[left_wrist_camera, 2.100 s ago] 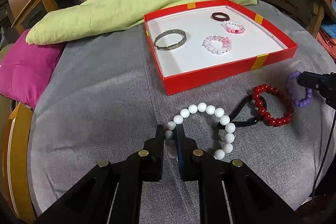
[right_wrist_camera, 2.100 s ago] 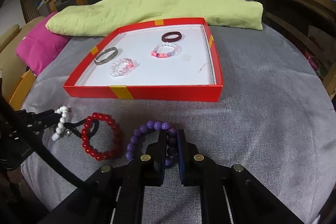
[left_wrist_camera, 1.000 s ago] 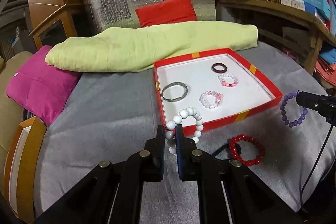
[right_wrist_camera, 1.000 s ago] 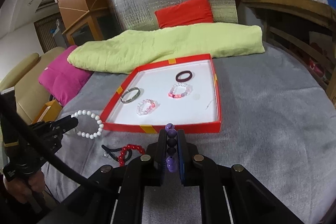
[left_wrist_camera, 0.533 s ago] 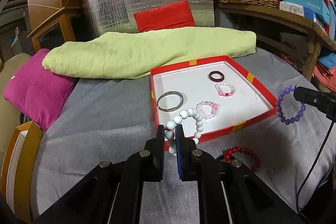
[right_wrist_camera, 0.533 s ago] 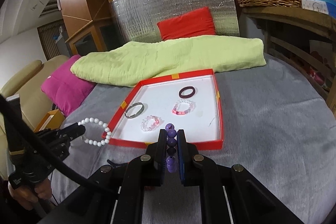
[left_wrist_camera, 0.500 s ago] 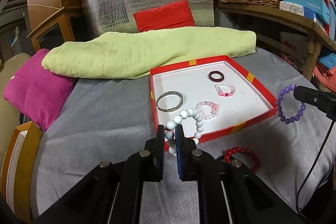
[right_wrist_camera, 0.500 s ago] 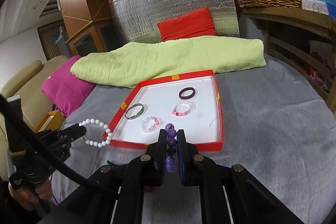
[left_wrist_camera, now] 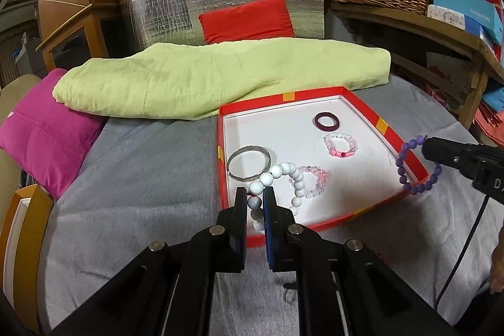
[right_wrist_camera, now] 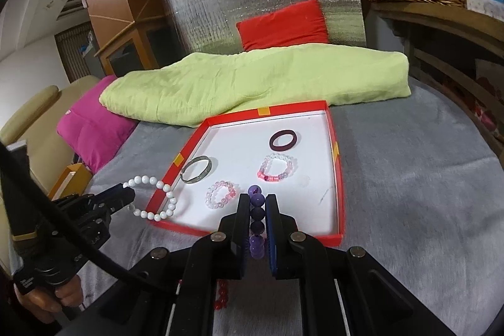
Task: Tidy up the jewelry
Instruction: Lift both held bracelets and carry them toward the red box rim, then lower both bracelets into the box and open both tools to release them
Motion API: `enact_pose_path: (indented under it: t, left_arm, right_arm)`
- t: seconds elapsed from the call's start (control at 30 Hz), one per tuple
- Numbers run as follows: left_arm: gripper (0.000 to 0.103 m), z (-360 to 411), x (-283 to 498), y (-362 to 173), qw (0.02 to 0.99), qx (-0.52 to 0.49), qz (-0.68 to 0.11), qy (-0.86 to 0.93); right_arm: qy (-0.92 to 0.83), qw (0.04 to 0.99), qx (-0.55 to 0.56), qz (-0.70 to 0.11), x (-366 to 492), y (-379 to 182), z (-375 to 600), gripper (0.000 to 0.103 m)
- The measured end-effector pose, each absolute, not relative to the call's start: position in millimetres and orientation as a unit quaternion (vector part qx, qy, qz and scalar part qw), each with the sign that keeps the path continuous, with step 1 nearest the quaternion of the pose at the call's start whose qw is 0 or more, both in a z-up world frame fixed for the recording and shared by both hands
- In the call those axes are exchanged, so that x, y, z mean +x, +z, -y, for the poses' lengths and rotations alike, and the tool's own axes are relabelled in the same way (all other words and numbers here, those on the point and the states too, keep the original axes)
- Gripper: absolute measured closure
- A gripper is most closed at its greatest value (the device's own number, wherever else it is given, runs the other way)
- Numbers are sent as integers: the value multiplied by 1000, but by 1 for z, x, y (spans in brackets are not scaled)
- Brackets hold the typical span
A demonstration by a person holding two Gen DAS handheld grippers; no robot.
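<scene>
Grey cloth (left_wrist_camera: 141, 178) covers the table; no lettering on the far blue boxes (left_wrist_camera: 466, 8) is legible to me. My left gripper (left_wrist_camera: 255, 203) pinches a white bead bracelet (left_wrist_camera: 283, 178) above the red tray's (left_wrist_camera: 382, 125) near-left corner. My right gripper (right_wrist_camera: 256, 210) pinches a purple bead bracelet (right_wrist_camera: 256, 216) over its near rim. Inside lie a silver bangle (left_wrist_camera: 249, 162) and three smaller bracelets.

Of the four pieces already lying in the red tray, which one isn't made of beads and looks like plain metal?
The silver bangle near the red tray's left wall: a smooth metal band, unlike the two pink beaded bracelets and the dark maroon ring.
</scene>
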State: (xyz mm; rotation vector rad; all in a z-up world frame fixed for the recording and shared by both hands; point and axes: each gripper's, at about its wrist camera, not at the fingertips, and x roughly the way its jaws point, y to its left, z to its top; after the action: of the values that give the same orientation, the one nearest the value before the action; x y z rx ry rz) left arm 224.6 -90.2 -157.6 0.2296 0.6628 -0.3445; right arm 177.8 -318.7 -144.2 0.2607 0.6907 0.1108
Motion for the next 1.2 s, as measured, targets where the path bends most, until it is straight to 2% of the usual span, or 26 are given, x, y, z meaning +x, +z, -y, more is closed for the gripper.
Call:
enact_pose_path:
  t: [0.5, 1.2]
  left_arm:
    - [93, 100, 246, -163, 923, 98, -336, -161]
    - [93, 128, 298, -148, 922, 93, -326, -188]
  right_arm:
    - [31, 929, 101, -356, 210, -153, 317, 93]
    - [43, 921, 155, -354, 246, -159, 347, 93]
